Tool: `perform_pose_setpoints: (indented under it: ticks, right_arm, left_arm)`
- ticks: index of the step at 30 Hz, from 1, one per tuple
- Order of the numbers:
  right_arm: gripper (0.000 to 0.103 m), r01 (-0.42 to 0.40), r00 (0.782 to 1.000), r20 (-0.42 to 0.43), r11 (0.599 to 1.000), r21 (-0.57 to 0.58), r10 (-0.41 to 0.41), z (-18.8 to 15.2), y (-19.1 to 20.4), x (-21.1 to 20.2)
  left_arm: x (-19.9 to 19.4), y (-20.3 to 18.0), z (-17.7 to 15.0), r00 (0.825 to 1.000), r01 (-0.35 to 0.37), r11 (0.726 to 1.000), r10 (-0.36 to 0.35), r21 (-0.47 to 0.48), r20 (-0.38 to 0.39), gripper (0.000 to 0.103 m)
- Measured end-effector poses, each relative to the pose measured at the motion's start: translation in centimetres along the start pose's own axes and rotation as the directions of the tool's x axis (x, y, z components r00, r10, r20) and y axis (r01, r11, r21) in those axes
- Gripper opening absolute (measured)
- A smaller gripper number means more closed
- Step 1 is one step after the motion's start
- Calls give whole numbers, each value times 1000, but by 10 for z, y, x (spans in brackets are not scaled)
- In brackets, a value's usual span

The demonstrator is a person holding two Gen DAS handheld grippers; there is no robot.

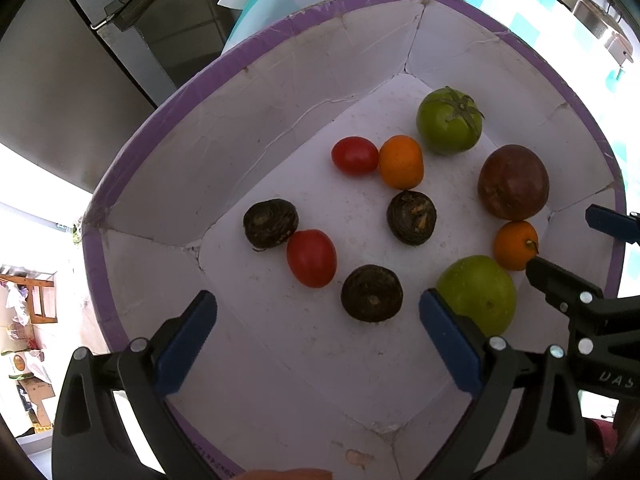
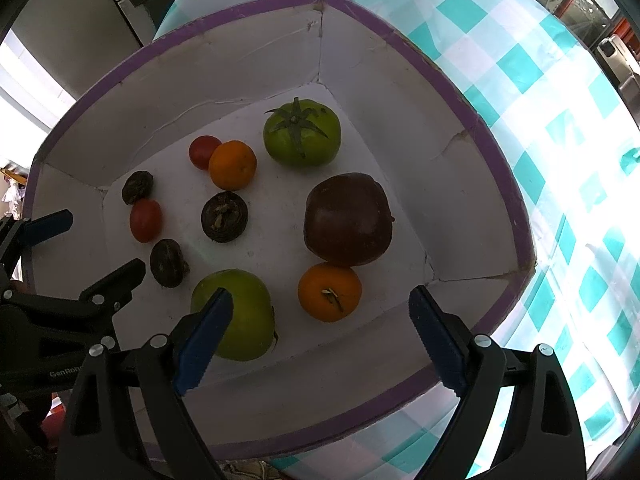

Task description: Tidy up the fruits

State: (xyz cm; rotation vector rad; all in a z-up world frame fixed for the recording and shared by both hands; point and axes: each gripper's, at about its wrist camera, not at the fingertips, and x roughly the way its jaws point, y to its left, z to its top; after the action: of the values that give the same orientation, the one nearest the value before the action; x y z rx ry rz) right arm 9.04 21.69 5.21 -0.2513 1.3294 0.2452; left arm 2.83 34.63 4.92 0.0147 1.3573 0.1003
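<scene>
White cardboard box with purple rim (image 2: 500, 168) holds two green tomatoes (image 2: 302, 132), two red tomatoes (image 2: 146, 220), two oranges (image 2: 330, 292), three dark brown fruits (image 2: 224, 217), one dark red apple (image 2: 348, 220). Left gripper (image 1: 318, 322) and right gripper (image 2: 320, 316): jaws spread, empty.

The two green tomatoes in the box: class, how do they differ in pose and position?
1. The far green tomato shows its stalk and leafy star on top; the near green tomato shows none, only smooth skin.
2. The far one sits by the box's back corner; the near one lies at the front, by both open grippers.
3. The near one has an orange fruit beside it.
Both are green, round and similar in size.
</scene>
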Motion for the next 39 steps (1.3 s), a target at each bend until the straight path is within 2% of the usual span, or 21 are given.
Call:
perform_pose_setpoints:
  ticks: [23,30,39]
  right_arm:
    - [87,-3,1000,3,1000,6,3,0,-1,0]
    - [87,19,1000,12,1000,-24,-19,-1,1,2]
    - [87,36,999,29,999,-7,-35,0,3,4]
  left_arm:
    - [1,-1,-2,1000,-1,1000,1,-9,-1,101]
    - [1,-1,-2,1000,1,1000,-1,-13,4,101]
    - [1,-3,-1,1000,-9,1000,9,-4,-10,101]
